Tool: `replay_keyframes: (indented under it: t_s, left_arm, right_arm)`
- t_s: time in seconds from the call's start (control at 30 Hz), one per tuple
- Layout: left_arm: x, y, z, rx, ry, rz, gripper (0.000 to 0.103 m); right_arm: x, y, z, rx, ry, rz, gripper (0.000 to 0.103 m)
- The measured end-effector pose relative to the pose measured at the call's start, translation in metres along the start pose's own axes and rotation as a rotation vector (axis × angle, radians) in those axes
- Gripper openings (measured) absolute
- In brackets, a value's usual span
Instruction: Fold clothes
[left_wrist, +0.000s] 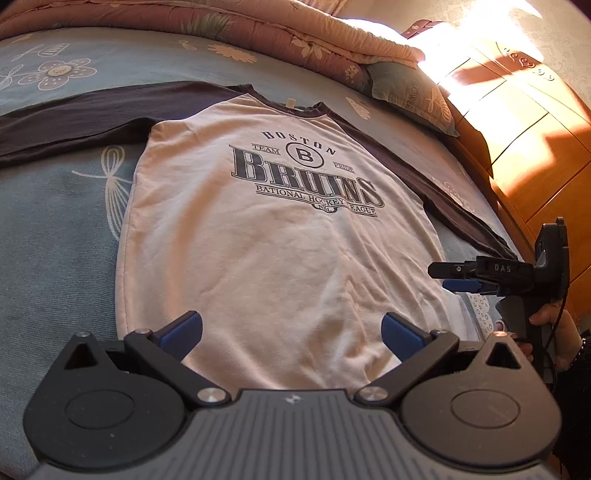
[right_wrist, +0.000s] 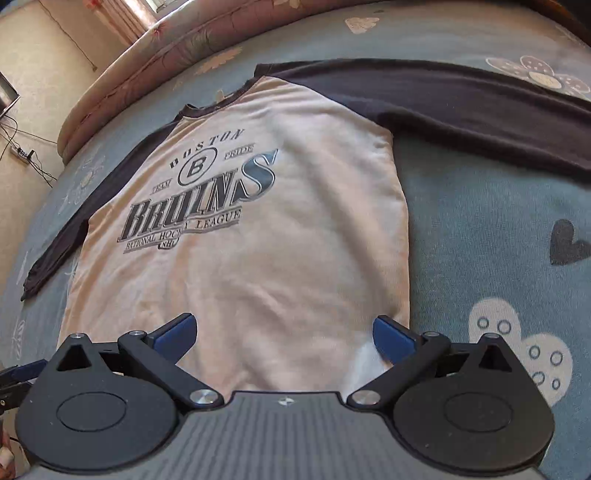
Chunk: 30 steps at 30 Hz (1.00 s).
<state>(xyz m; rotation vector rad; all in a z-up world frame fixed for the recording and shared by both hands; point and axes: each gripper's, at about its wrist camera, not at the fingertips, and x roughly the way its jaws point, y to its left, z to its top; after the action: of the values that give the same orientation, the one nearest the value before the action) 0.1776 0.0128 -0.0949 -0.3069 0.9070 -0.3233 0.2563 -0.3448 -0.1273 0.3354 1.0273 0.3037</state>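
A long-sleeved shirt (left_wrist: 280, 236) lies flat and face up on the bed, cream body with dark sleeves and a "Boston Bruins" print. One sleeve (left_wrist: 74, 118) stretches out to the left, the other (left_wrist: 443, 192) runs along the right side. My left gripper (left_wrist: 291, 332) is open over the hem, nothing between its blue pads. My right gripper (right_wrist: 284, 334) is open too, over the hem near the shirt's (right_wrist: 258, 240) right edge. In the left wrist view the right gripper (left_wrist: 448, 277) shows from the side, held by a hand (left_wrist: 550, 321).
The blue flower-patterned bedsheet (left_wrist: 55, 229) surrounds the shirt. A folded pink quilt (left_wrist: 258, 33) and a pillow (left_wrist: 413, 92) lie at the head of the bed. Wooden furniture (left_wrist: 524, 155) stands close on the right. A power strip with cables (right_wrist: 22, 153) lies on the floor.
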Motion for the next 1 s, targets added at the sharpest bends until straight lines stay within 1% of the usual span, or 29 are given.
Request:
replay_keyframes:
  t_s: [0.07,0.2,0.33,0.4,0.5,0.67,0.83,0.9,1.0]
  left_arm:
    - [-0.001,-0.002,-0.001,0.004,0.001,-0.003,0.102]
    - [-0.002,-0.005,-0.003,0.012,0.002,-0.009,0.102]
    - [-0.005,-0.008,-0.007,0.023,0.007,-0.011,0.102]
    - [-0.005,-0.008,-0.009,0.025,0.008,-0.023,0.102]
    - [0.002,-0.004,-0.014,0.014,0.036,-0.036,0.102]
    - [0.014,0.008,-0.03,-0.022,0.118,-0.011,0.102]
    - [0.005,0.015,-0.042,-0.049,0.131,-0.022,0.102]
    - [0.001,0.014,-0.044,-0.038,0.139,-0.014,0.102]
    - [-0.004,0.01,-0.045,-0.004,0.125,-0.012,0.102]
  right_arm:
    - [-0.011,0.002,-0.017,-0.008,-0.011,-0.014,0.103]
    - [-0.029,0.005,-0.044,0.01,-0.002,-0.006,0.103]
    - [-0.047,0.015,-0.061,0.02,0.0,-0.003,0.103]
    - [-0.054,0.025,-0.07,0.008,-0.027,0.006,0.103]
    - [-0.05,0.033,-0.083,-0.006,-0.036,-0.009,0.103]
    - [-0.045,0.036,-0.104,-0.044,-0.057,-0.051,0.103]
    - [-0.046,0.035,-0.11,-0.045,-0.09,-0.049,0.103]
    - [-0.045,0.035,-0.113,-0.042,-0.107,-0.051,0.103]
    - [-0.044,0.037,-0.115,-0.053,-0.116,-0.064,0.103]
